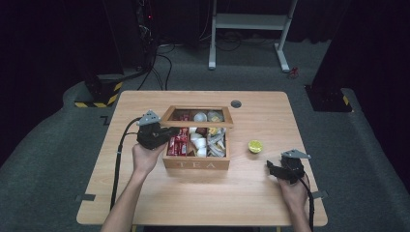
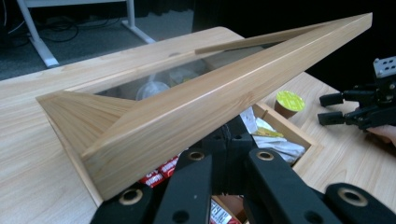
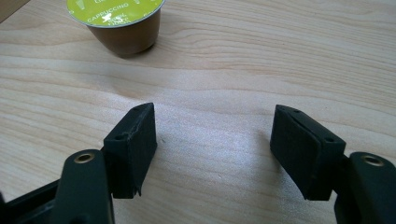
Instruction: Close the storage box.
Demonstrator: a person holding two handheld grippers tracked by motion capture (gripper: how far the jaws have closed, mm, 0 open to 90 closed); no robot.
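High view: wooden tea box (image 1: 196, 164) stands mid-desk (image 1: 145, 203), "TEA" on its front wall, glass-paned lid (image 1: 197, 116) raised toward the far side. Left gripper (image 1: 162, 137) sits at the box's left edge, just under the lid's near-left corner, jaws drawn together; whether they pinch the lid frame cannot be told from here. Inside the box: red sachets (image 1: 177, 143) on the left, white pods (image 1: 197, 142) in the middle, crumpled packets (image 1: 216, 144) on the right. Green-topped capsule (image 1: 255, 146) stands on the desk right of the box, apart from it. Right gripper (image 1: 271, 168) rests low on the desk near the front right, near the capsule but not touching

Left gripper view: lid (image 2: 196, 100) tilts up across the frame, its wooden corner just above the black jaws, which sit closed together below it. Capsule (image 2: 289, 102) stands beyond the box's right wall; right gripper (image 2: 332, 108) farther right, jaws part-open

Right gripper view: jaws stand moderately apart with bare desk (image 3: 261, 60) between the pads (image 3: 133, 147), nothing held. Capsule (image 3: 122, 24), lid reading "CAPPUCCINO", stands upright ahead and to the left, clear of both jaws
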